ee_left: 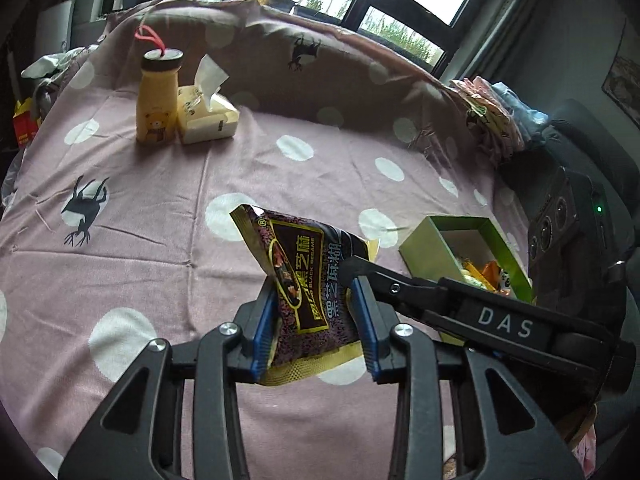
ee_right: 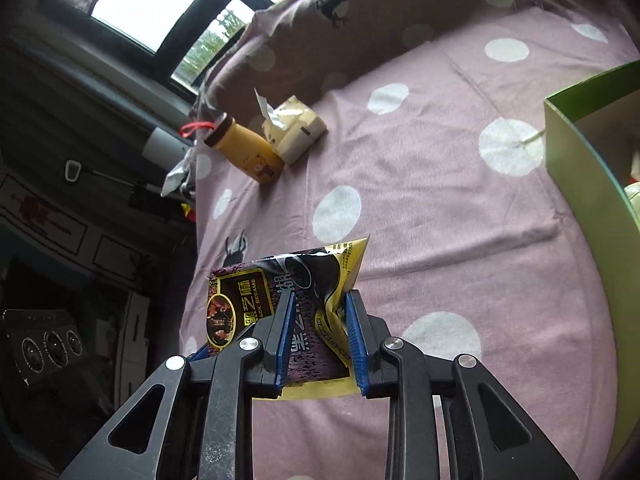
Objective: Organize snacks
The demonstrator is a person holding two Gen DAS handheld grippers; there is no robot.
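Left gripper (ee_left: 316, 320): nearest the lens, blue pads clenched on the lower end of the dark purple-and-gold foil black-sesame sachet (ee_left: 304, 276), which hangs clear above the cloth.
Right gripper (ee_right: 318, 340): it's on the same sachet (ee_right: 280, 300), blue pads pinching the packet's side edge, so both tools share one pack. In the left wrist view its black finger reaches in from the right onto the foil.
Sachet position: in the air over the near edge of the pink polka-dot cloth-covered bed (ee_left: 280, 160), not yet over the box.
Green open cardboard box (ee_left: 464, 248): just beside, toward the bed's right edge, with orange and yellow packets already inside.
Step in hand, as I read it: carry the sachet to that box.
Doing it well: let one gripper release first, otherwise the foil twists or tears; bring it over the opening, then drop low.
Far side: yellow bear-print bottle (ee_left: 157, 100) touching a cream tissue pack (ee_left: 208, 114), near the bed's far left corner, well apart.
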